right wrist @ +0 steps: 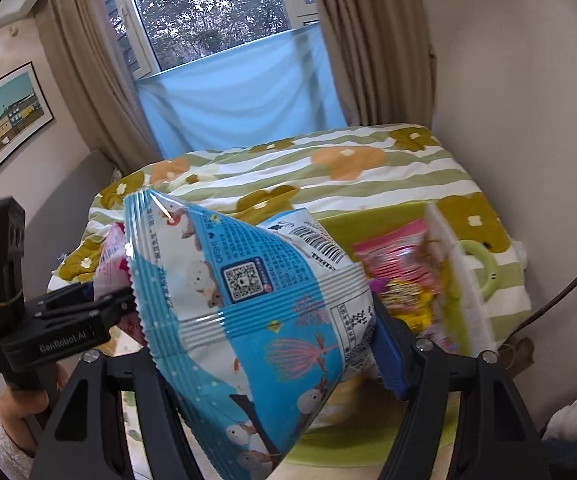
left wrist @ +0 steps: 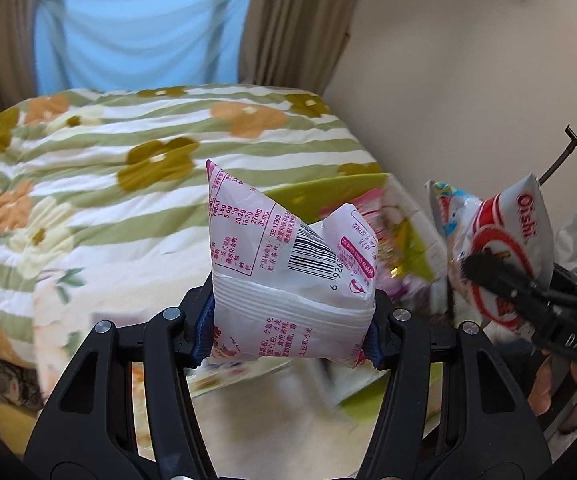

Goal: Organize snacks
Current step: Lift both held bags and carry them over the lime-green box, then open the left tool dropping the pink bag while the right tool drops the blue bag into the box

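The left gripper (left wrist: 292, 320) is clamped on a pink-and-white snack packet (left wrist: 288, 264), held up in the air in front of the flowered quilt (left wrist: 128, 152). The right gripper (right wrist: 264, 344) pinches a blue snack bag (right wrist: 248, 300), lifted too, just beside the first. Behind them a green basket (right wrist: 476, 256) on the bed holds more snacks (right wrist: 396, 264).

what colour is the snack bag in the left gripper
White with pink print on the snack bag; clearest in the left wrist view.
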`<control>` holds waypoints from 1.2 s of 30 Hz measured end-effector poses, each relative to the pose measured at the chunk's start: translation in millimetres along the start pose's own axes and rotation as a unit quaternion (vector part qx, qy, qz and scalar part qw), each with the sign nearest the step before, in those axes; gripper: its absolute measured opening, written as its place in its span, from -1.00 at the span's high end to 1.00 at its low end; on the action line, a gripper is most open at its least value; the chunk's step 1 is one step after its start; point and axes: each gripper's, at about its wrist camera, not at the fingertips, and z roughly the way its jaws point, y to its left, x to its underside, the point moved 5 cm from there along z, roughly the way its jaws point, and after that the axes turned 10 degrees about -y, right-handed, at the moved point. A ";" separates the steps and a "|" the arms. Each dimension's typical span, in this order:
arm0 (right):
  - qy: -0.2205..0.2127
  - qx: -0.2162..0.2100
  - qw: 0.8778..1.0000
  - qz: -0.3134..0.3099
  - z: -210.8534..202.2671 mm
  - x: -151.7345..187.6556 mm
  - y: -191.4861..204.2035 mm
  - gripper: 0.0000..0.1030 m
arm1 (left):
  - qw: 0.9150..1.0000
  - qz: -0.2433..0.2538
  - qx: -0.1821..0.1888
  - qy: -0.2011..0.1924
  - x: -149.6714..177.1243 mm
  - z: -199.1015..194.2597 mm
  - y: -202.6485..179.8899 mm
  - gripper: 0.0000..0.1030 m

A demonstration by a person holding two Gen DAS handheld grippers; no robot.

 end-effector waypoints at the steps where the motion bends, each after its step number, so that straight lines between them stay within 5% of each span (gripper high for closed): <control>1: 0.002 -0.001 1.000 0.001 1.2 -1.4 -11.4 -0.29 | 1.000 0.000 0.001 0.002 -3.3 10.7 -10.2 -0.04; 13: 0.035 -0.011 0.999 0.023 31.8 -9.3 -91.4 -0.29 | 0.999 0.001 -0.025 0.047 -33.8 131.4 -55.1 -0.05; 15: 0.040 -0.013 0.999 0.028 38.7 -8.6 -97.9 -0.29 | 0.997 0.007 -0.050 0.057 -37.1 146.3 -52.0 -0.36; 16: 0.042 -0.014 0.999 0.030 41.7 -8.3 -99.7 -0.29 | 0.996 0.011 -0.062 0.059 -37.0 149.7 -50.2 -0.78; 17: 0.044 -0.014 0.998 0.032 45.1 -7.8 -100.6 -0.29 | 0.996 0.012 -0.065 0.056 -37.1 150.2 -50.2 -0.99; 36: 0.073 -0.011 0.997 0.037 91.4 -22.1 -91.8 -0.32 | 0.997 -0.001 -0.061 0.056 2.6 84.0 -16.2 -0.99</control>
